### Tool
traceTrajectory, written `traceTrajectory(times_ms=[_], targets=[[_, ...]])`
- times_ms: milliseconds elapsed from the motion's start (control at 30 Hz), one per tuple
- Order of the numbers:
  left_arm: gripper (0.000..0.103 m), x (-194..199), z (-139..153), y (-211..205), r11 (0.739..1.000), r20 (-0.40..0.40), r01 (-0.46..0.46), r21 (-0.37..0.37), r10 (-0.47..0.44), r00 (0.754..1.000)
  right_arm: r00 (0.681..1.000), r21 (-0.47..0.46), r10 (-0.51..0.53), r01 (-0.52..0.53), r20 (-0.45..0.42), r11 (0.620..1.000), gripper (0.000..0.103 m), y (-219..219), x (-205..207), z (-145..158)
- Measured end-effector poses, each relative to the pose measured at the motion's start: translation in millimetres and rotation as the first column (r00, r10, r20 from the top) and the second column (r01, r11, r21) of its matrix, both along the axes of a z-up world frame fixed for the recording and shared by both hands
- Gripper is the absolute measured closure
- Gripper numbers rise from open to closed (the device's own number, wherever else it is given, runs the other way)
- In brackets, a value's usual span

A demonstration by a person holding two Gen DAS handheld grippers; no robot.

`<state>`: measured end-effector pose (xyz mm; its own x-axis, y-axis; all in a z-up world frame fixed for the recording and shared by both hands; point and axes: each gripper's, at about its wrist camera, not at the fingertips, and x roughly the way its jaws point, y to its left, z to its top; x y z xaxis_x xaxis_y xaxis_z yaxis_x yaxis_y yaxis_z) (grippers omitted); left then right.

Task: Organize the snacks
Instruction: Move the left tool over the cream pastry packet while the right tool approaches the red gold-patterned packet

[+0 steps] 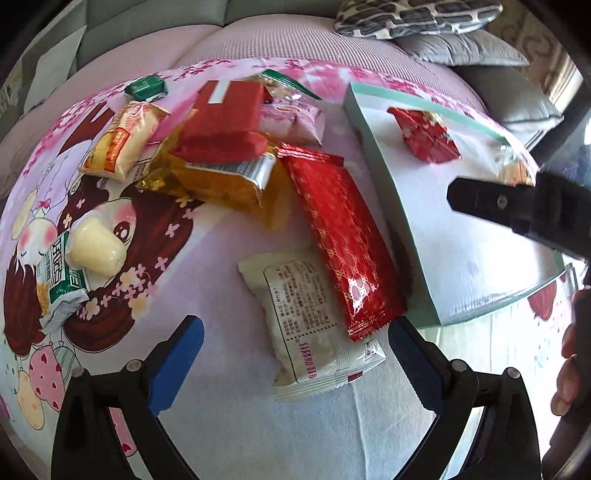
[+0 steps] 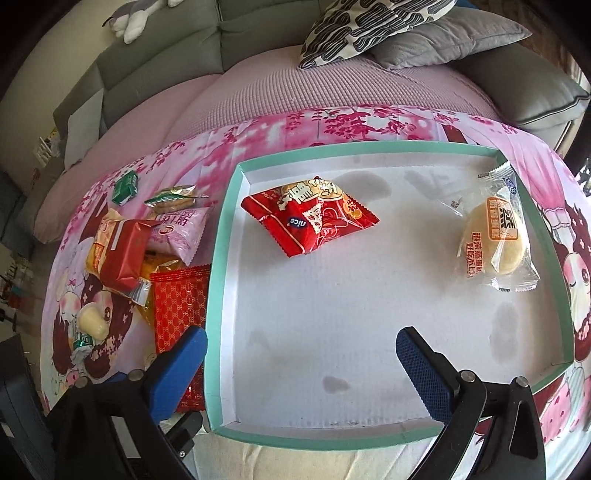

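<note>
Here, near to far:

Left gripper [image 1: 295,354]: its two blue, ribbed rubber pads are standing wide apart and gripping nothing, hovering low over the cream packet.
Right gripper [image 2: 301,365]: its blue textured pads are likewise spread with nothing between them, hanging over the near part of the box; in the left wrist view its black body is reaching in from the right above the box.
Cream packet [image 1: 314,328]: a flat, matte pillow pack with crimped ends and printed text is lying face down on the cloth, between the left pads.
Long red packet [image 1: 343,240]: a glossy foil rectangle with a gold lattice pattern is resting partly on the cream packet, its long edge running beside the box wall.
Box [image 2: 218,295]: a shallow square cardboard tray with a mint-green rim and a white, faintly stained floor is sitting on the cloth.
Bun [image 2: 495,240]: a round pale bun in clear crinkly plastic is lying in the box's right part.
Red bag [image 2: 310,218]: a puffy, shiny pouch is lying in the box's far left part.
Snack pile [image 1: 221,147]: red, golden, yellow and pink wrappers are overlapping left of the box.
Cloth [image 1: 221,424]: a pink cartoon-printed sheet is covering the surface.
Pillows [image 2: 369,26]: patterned and grey cushions are lying farthest back.
</note>
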<state>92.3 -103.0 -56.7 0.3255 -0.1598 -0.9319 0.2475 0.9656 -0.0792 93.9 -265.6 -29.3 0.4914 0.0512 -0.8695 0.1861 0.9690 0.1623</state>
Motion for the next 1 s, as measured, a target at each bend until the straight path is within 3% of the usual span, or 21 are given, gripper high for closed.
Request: traceTrajectory(times_ms=[167,300,733,1000], targets=[[0.003,5,-11,2,0.999,-0.026,-0.037,0.010,0.037,0.999,1.000,0.002,-0.002,0.002,0.003,1.000,0.000,-1,-1,1],[0.003,6,-15,11,0.995,-0.009,-0.083,0.061,0.084,0.996,1.000,0.004,-0.002,0.002,0.002,1.000,0.000,-1,-1,1],[0.003,20,-16,55,0.965,0.001,-0.253,0.069,0.253,0.967,0.999,-0.017,0.044,-0.044,-0.002,0.999,0.000,14,2,0],[0.003,19,-13,76,0.950,0.005,-0.303,0.070,0.304,0.953,0.996,-0.029,0.089,-0.088,0.032,0.996,0.000,28,2,6]])
